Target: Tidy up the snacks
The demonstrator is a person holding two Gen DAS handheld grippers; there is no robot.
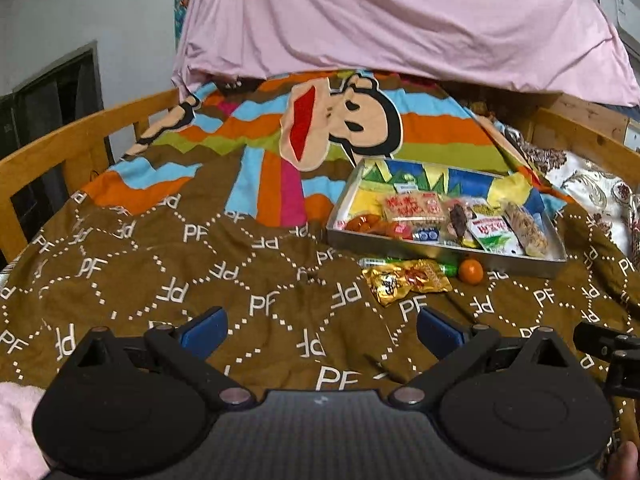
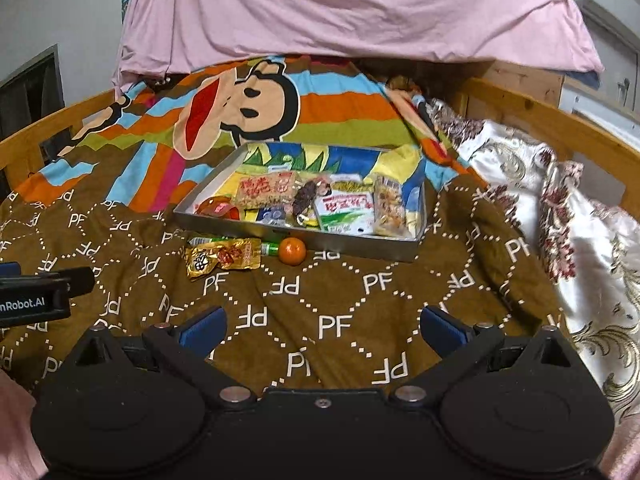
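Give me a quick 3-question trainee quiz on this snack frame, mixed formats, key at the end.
1. True or false: the left gripper and the right gripper are both open and hold nothing.
2. Which item lies on the quilt outside the metal tray? A) the green and white packet B) the gold snack packet C) the red-lettered cracker packet
3. Fill in: the small round fruit just in front of the tray's near wall is an ____.

Key: 1 true. 2 B. 3 orange; it sits right of the gold packet, with a green tube between them.
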